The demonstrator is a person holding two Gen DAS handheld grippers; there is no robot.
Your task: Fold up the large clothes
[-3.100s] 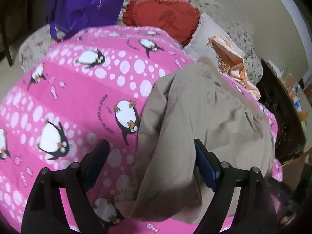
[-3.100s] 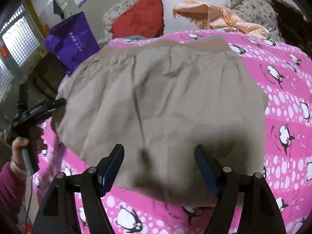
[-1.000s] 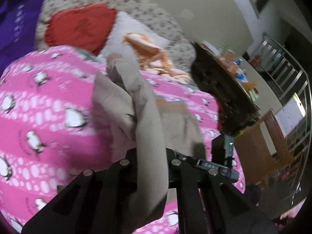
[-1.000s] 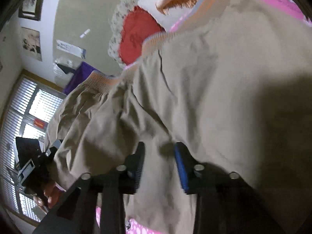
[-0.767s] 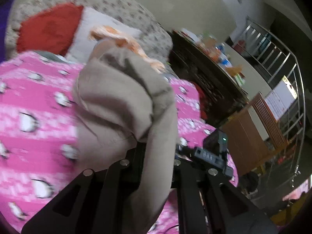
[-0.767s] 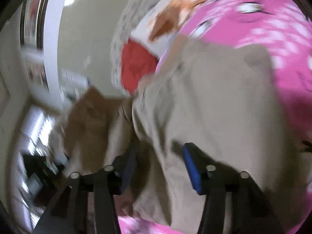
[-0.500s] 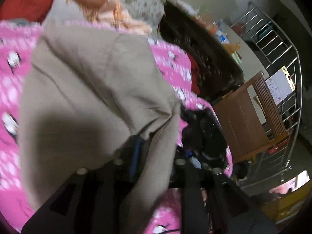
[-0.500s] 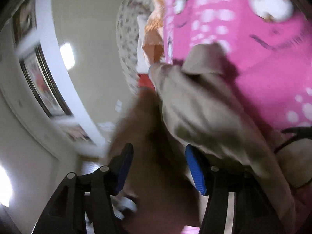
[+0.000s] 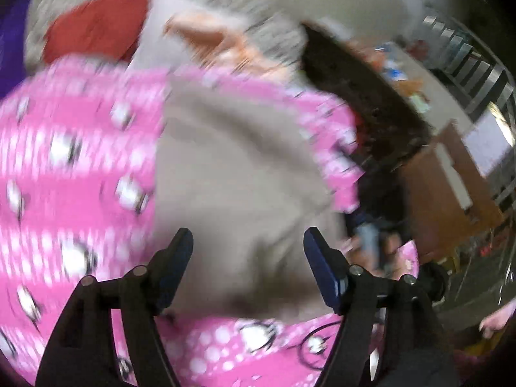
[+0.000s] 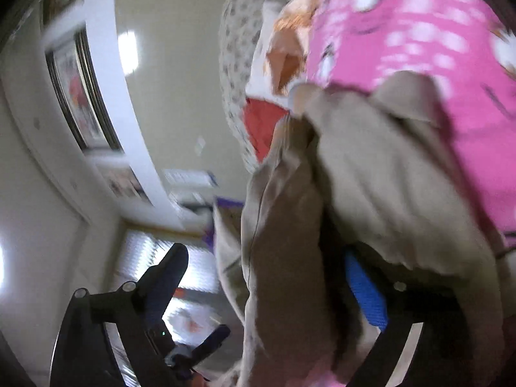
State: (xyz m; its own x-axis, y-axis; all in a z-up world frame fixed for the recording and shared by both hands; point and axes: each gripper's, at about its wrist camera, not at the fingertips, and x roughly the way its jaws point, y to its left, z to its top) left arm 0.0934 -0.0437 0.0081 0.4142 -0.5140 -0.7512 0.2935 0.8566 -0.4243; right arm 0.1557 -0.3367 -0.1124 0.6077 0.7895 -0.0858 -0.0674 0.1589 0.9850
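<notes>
Release comes first: the left gripper and right gripper are both opening, beige garment between the jaws, unclamped, lying on the penguin-print bedspread; both should draw clear without dragging the fold.

The left claw is tilted steeply downward, and its jaws are being opened; nothing is pressed between its blue-padded fingers. The right claw is held about level and rolled sideways, its jaws also being opened wide, with no grip made by either pad.
</notes>
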